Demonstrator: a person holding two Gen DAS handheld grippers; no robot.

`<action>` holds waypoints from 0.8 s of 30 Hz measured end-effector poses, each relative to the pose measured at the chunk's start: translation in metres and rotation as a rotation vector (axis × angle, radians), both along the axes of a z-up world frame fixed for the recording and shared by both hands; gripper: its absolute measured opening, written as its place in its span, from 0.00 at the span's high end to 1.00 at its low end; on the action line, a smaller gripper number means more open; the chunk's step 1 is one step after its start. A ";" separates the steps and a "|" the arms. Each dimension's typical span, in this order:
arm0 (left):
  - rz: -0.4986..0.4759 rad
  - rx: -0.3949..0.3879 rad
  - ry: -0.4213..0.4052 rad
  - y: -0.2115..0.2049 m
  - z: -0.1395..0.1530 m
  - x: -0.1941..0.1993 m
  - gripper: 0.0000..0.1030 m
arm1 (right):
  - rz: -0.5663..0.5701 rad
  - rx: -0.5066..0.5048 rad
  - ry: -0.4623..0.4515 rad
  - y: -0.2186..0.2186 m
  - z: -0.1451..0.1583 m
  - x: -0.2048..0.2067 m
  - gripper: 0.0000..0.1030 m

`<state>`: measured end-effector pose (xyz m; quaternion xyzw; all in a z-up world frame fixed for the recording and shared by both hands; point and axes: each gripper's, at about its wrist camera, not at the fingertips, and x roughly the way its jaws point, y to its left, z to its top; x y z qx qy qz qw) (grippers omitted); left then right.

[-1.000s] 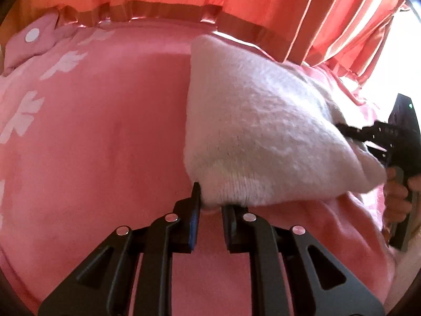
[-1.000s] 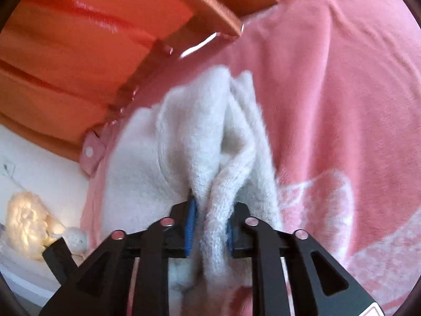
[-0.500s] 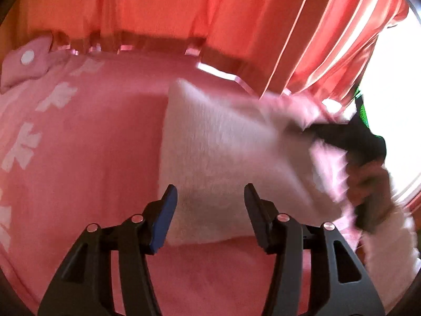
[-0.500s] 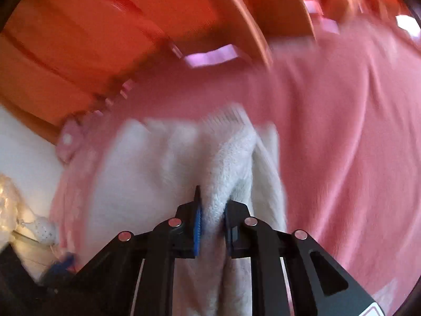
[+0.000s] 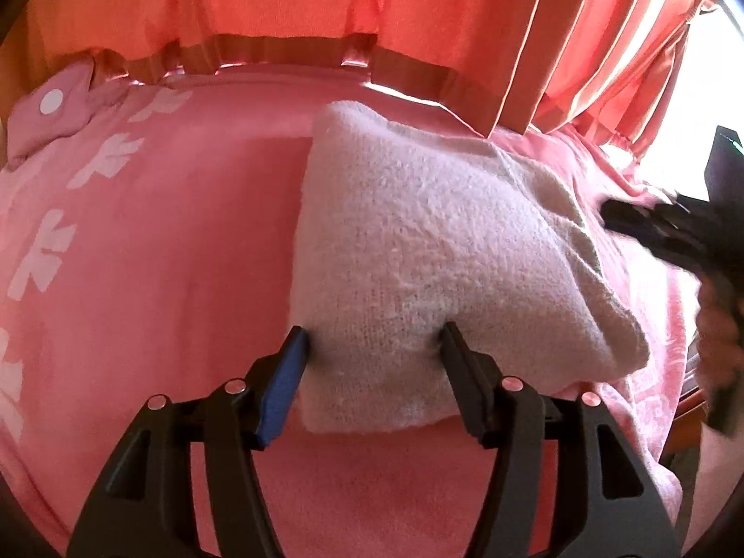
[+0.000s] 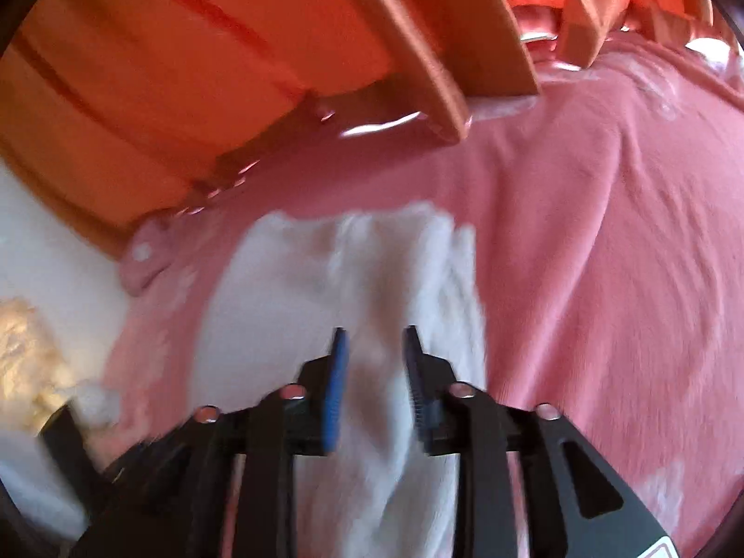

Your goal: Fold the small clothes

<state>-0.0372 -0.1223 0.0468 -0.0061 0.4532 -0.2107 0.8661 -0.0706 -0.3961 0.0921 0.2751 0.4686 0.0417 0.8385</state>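
Both grippers spread over folded garment [image 5: 446,251]

I see a pink blanket [image 5: 153,251] with pale flower shapes spread under everything. Orange curtains [image 5: 325,4] hang behind it. At the left edge of my right view sits a blurred cream fluffy thing [image 6: 23,353].

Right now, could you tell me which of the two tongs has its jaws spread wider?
The left tongs: its jaws stand far apart, straddling the folded white fuzzy knit garment's near edge, while the right tongs shows a narrower gap.
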 end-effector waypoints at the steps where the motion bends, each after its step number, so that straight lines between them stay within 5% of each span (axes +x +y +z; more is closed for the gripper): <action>1: 0.001 -0.002 0.002 0.000 -0.001 -0.001 0.43 | 0.022 0.020 0.031 0.006 -0.005 -0.008 0.46; 4: 0.009 0.005 0.003 -0.001 -0.003 -0.003 0.41 | 0.099 0.055 0.127 0.025 -0.030 -0.027 0.44; 5: 0.014 0.007 0.002 -0.002 -0.004 -0.003 0.41 | 0.111 0.031 0.140 0.030 -0.036 -0.030 0.54; 6: 0.018 0.011 0.002 -0.002 -0.004 -0.004 0.41 | 0.112 -0.008 0.141 0.035 -0.037 -0.033 0.81; 12: 0.013 0.020 0.016 -0.003 -0.002 -0.009 0.41 | 0.030 -0.018 -0.053 0.017 0.016 -0.054 0.90; 15: 0.019 0.025 0.041 -0.005 -0.009 -0.007 0.41 | 0.066 -0.082 0.166 0.015 -0.044 -0.040 0.90; 16: 0.022 0.021 0.058 -0.006 -0.013 -0.006 0.41 | 0.089 -0.038 0.178 0.016 -0.060 -0.039 0.90; 22: 0.015 -0.016 0.059 0.001 0.004 -0.012 0.42 | 0.042 -0.068 0.057 0.007 0.001 -0.053 0.79; 24: 0.014 -0.058 0.021 0.004 0.021 -0.014 0.42 | 0.002 -0.082 0.007 -0.004 0.016 -0.043 0.61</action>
